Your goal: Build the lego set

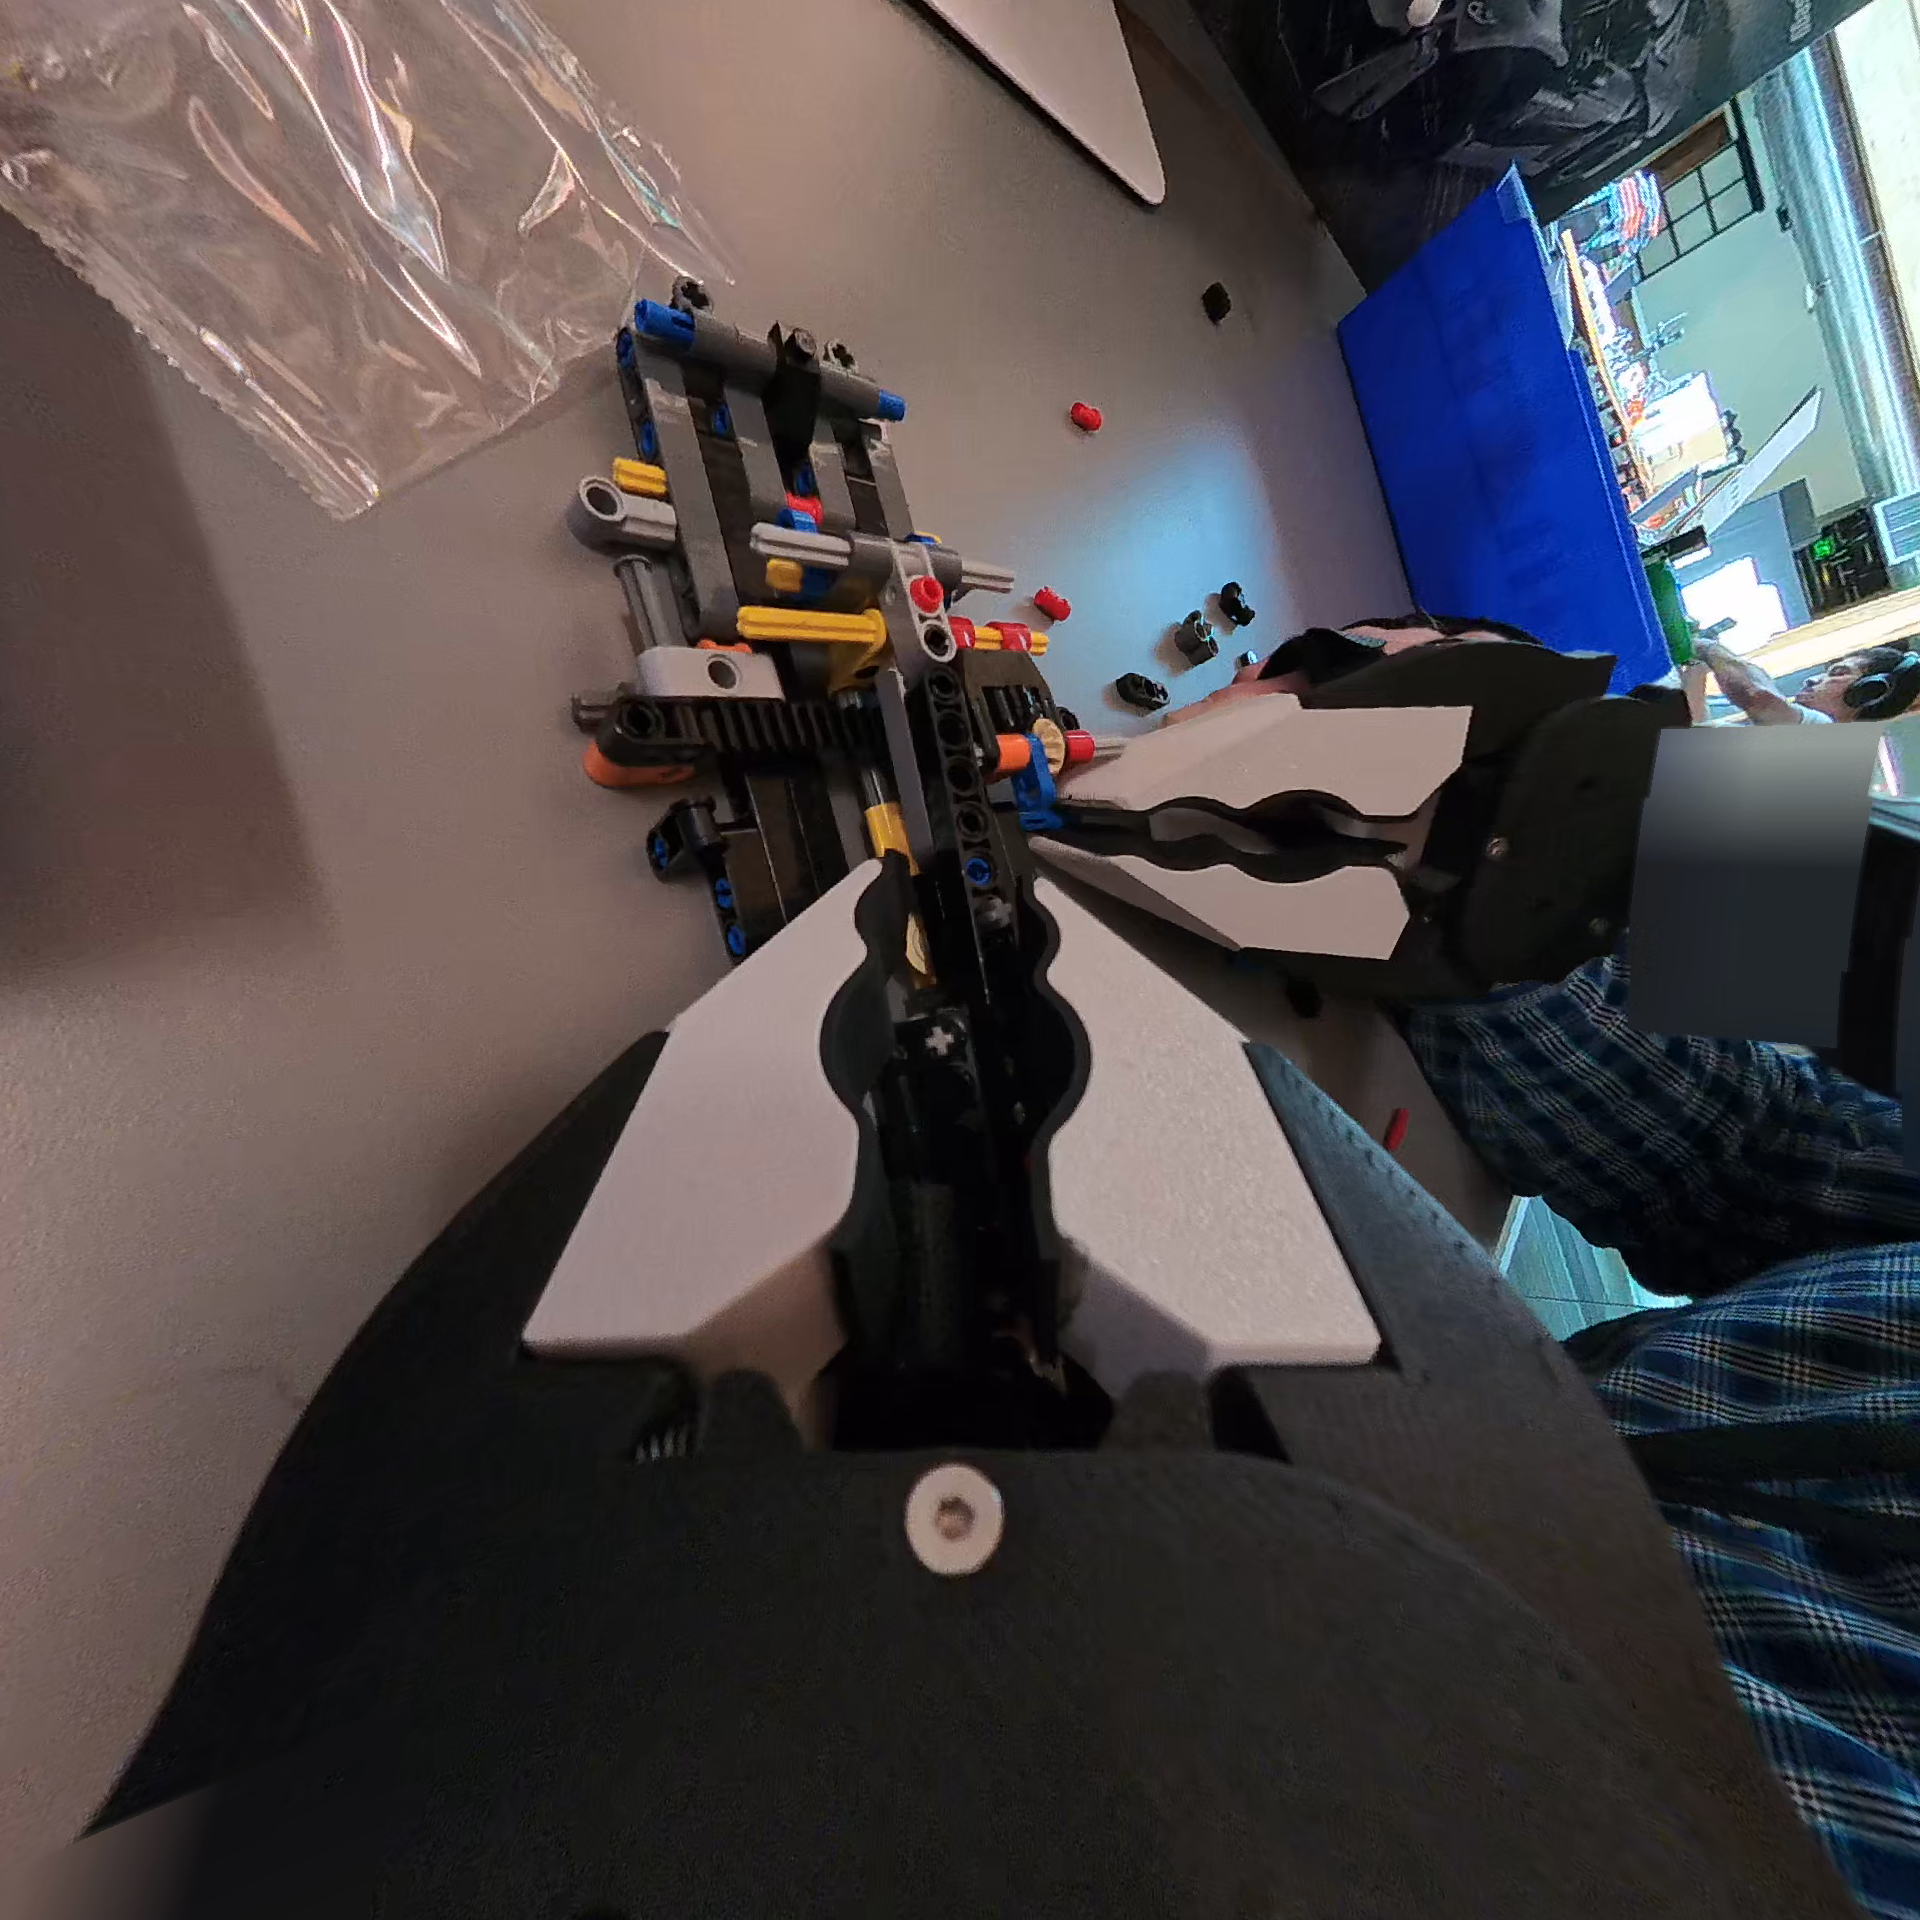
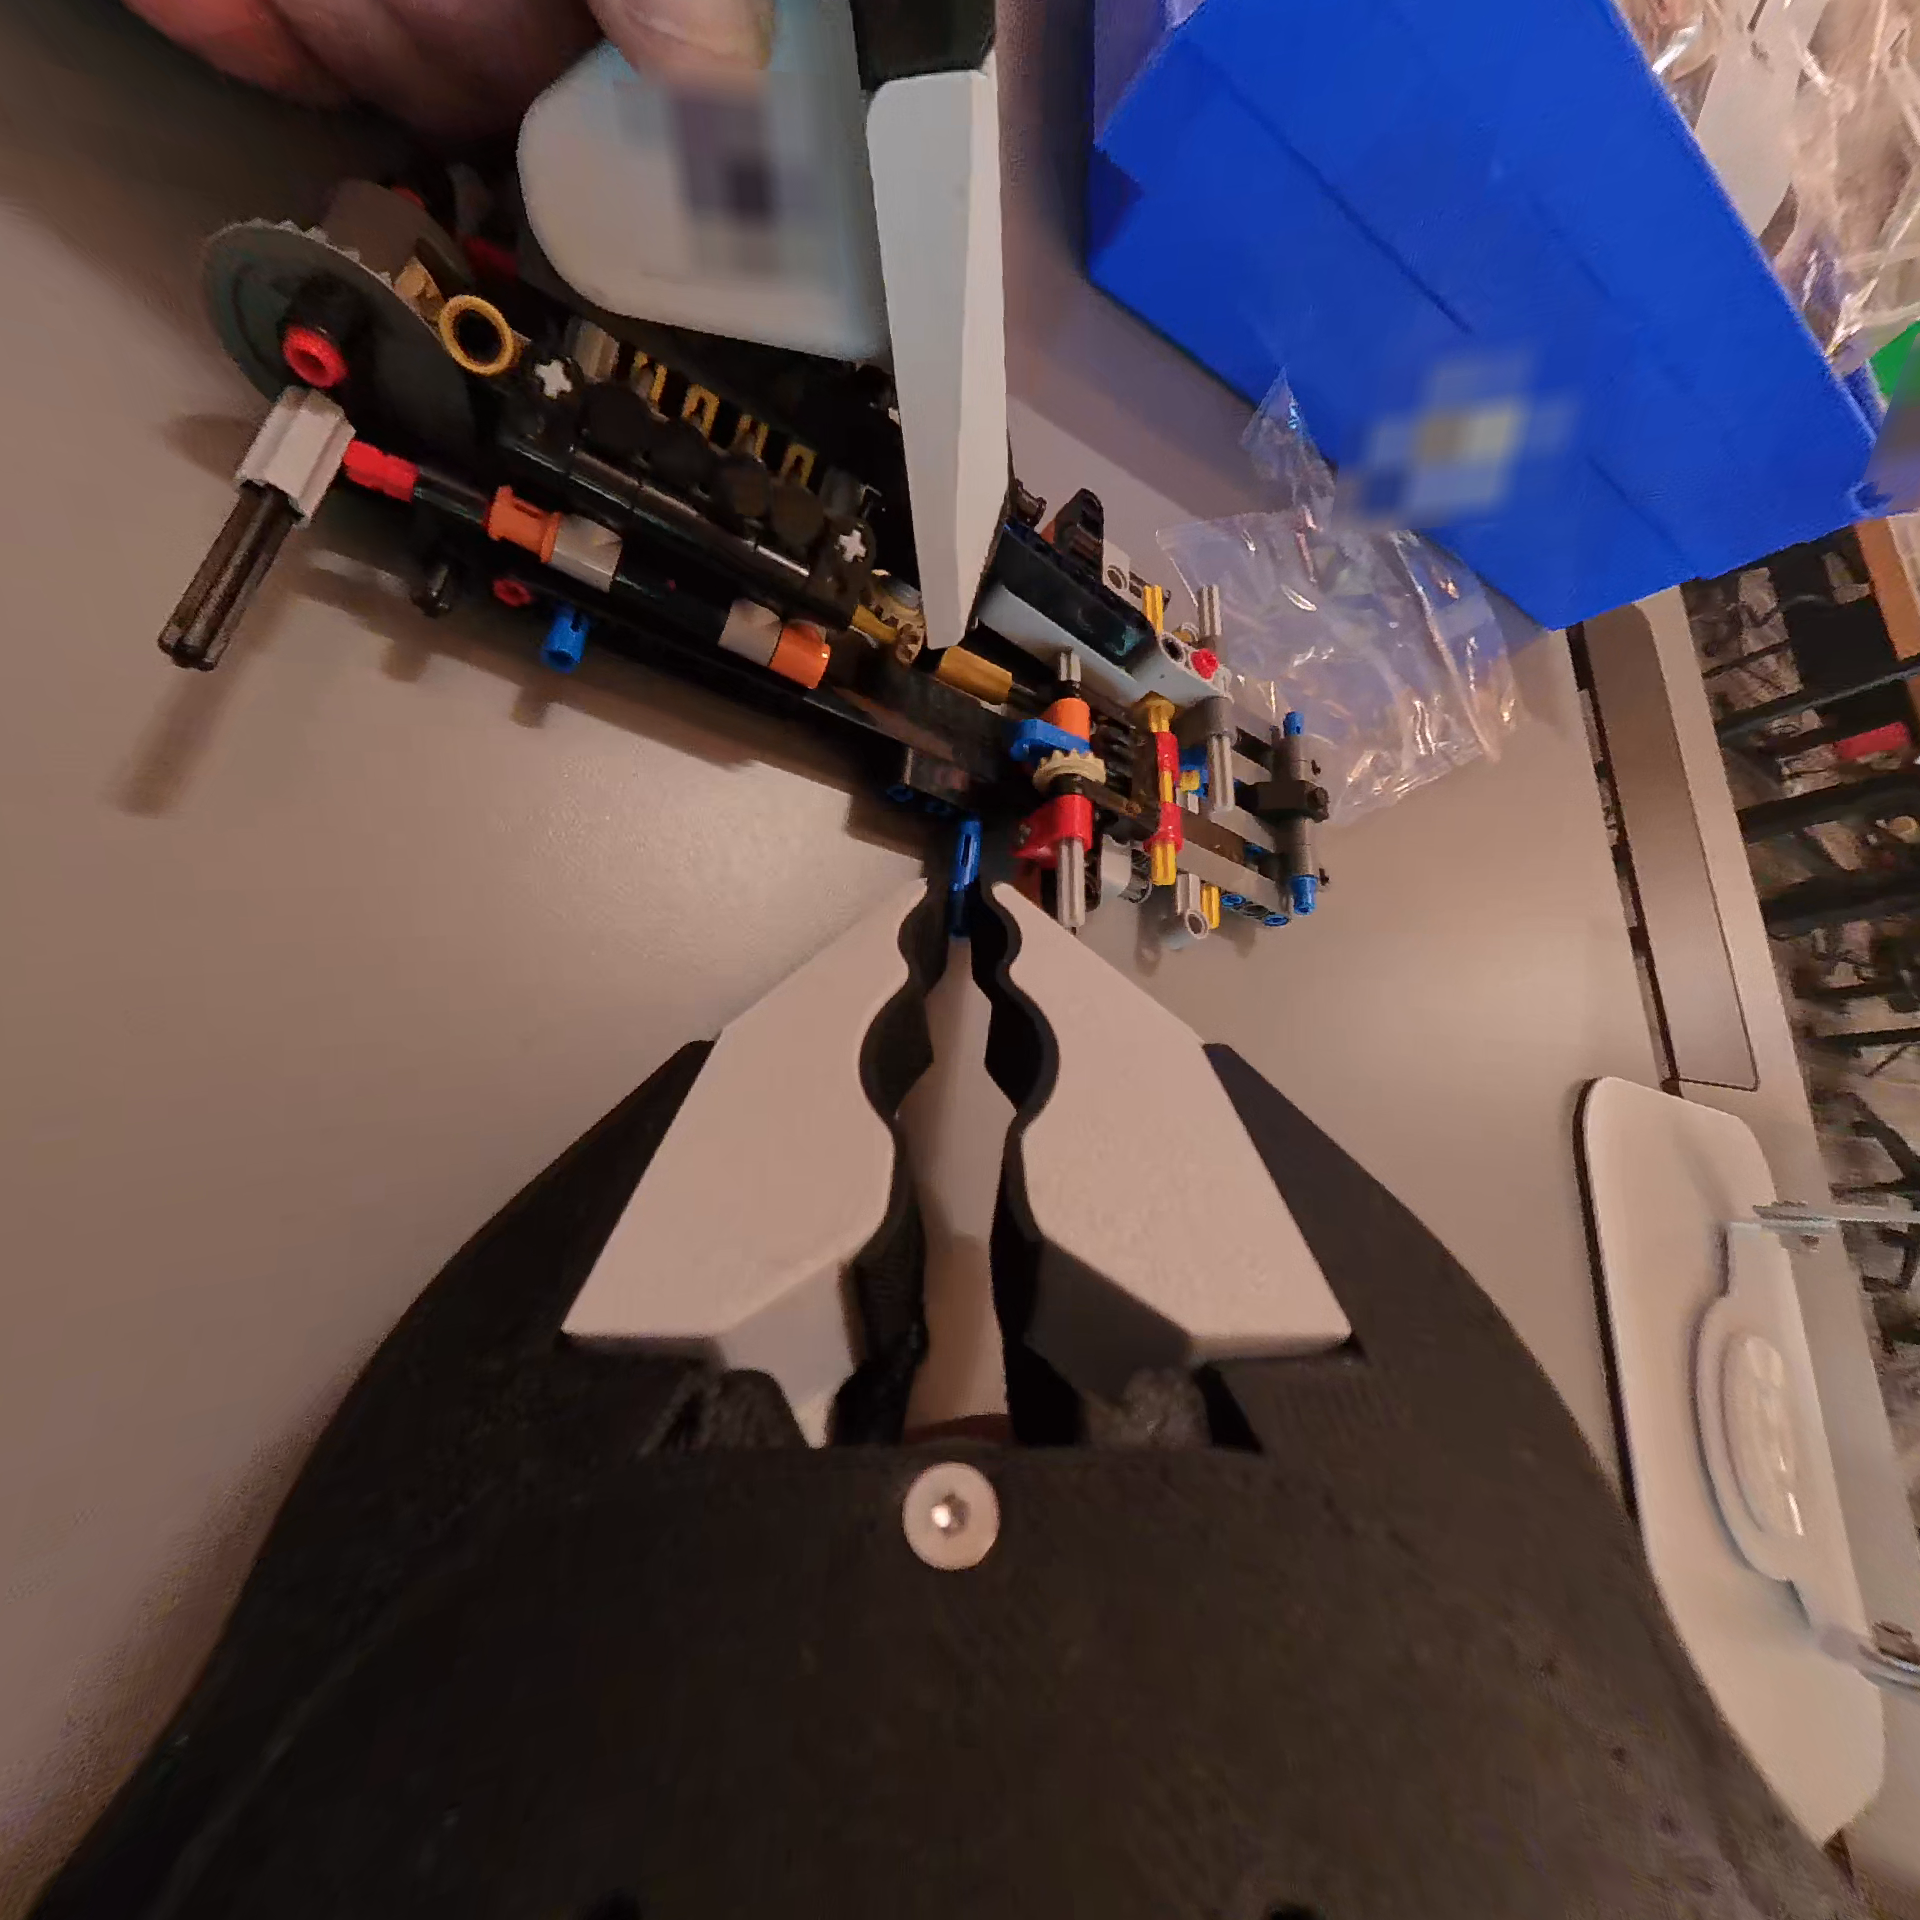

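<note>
A long black lego chassis (image 1: 790, 623) studded with blue, yellow and red pins lies on the bench (image 1: 312, 1039); the left hand-held gripper (image 1: 951, 894) clamps its black beam end, while the right hand-held gripper (image 2: 961, 894) pinches a blue pin (image 2: 964, 868).

Black hand-held gripper (image 1: 951, 883) bodies, pale grey wavy-edged fingers (image 1: 727, 1143), one silver screw (image 1: 953, 1519) each — blue plaid sleeve (image 1: 1662, 1132).

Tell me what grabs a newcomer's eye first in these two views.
The multicoloured lego assembly lying mid-table, its black beam clamped in the left gripper. Next, the right gripper, pinching a small blue pin at the assembly's edge. Behind sit a bright blue bin and a crinkled clear plastic bag.
</note>
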{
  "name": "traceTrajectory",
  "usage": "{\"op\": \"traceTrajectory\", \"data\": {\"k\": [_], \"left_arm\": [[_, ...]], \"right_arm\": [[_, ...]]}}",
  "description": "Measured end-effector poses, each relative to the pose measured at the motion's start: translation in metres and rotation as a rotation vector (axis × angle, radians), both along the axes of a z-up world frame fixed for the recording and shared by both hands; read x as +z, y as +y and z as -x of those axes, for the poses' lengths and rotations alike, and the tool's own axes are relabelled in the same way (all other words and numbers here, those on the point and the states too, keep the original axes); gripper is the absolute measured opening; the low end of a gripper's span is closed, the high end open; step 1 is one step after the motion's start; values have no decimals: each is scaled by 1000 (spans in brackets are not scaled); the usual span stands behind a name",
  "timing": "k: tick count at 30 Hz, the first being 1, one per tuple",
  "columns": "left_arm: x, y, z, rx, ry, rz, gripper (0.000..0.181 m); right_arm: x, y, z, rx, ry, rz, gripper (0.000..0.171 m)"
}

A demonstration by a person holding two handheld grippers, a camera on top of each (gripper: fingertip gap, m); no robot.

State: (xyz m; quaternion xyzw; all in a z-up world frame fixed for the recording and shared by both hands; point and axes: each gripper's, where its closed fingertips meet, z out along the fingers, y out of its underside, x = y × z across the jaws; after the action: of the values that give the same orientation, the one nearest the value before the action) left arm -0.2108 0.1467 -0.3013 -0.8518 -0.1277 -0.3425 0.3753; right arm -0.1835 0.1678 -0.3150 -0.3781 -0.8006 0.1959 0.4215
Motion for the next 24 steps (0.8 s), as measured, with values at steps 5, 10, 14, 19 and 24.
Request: {"op": "traceTrajectory", "data": {"k": [5,10,14,19,24], "left_arm": [[0,0,1,10,2,-3,19],[3,1,0,0,1,-24,18],[3,2,-2,-12,10,-26,18],[2,2,-3,-17,22,-30,18],[3,2,-4,-20,26,-31,18]], "right_arm": [[0,0,1,-19,15,-30,0],[1,-3,-5,-29,2,0,4],[3,-3,-11,-63,-7,25,11],[1,-7,-20,-81,-16,51,3],[2,-5,-23,-100,-21,77,5]]}}
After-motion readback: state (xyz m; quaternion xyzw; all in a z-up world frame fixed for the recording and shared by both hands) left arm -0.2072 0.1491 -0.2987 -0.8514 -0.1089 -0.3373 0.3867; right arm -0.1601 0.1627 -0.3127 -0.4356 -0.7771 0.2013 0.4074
